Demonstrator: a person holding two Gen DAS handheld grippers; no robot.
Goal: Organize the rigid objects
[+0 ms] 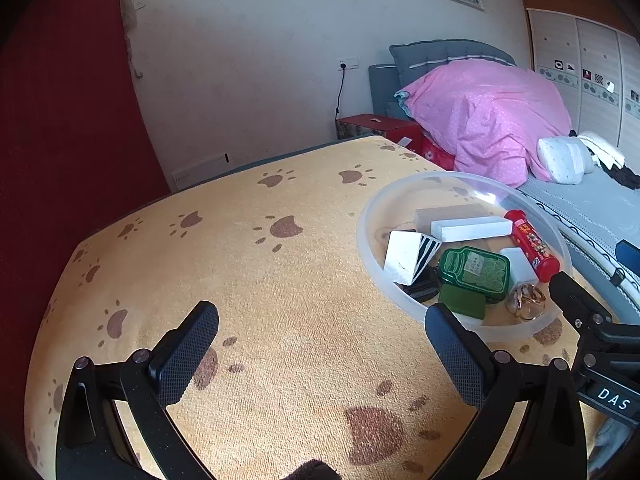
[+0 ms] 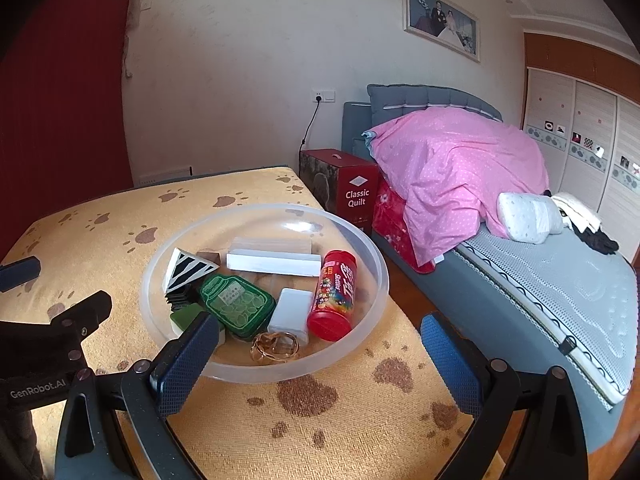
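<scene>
A red cardboard box (image 2: 356, 192) is showing the white words "Classic Quilt" beyond the right gripper (image 2: 320, 344), beside the bed. Ahead of that gripper's left finger, a red candy tube (image 2: 334, 296) is lying in the clear bowl (image 2: 372, 300) and displaying "Skittles" along its side. "GenRobot.AI" is appearing on the left gripper's (image 1: 322, 334) body in the right wrist view, while "DAS" is reading on the right gripper's body in the left wrist view.

Both wrist views face bed; share bowl (image 1: 460, 322) (image 2: 256, 372), right nearer.
</scene>
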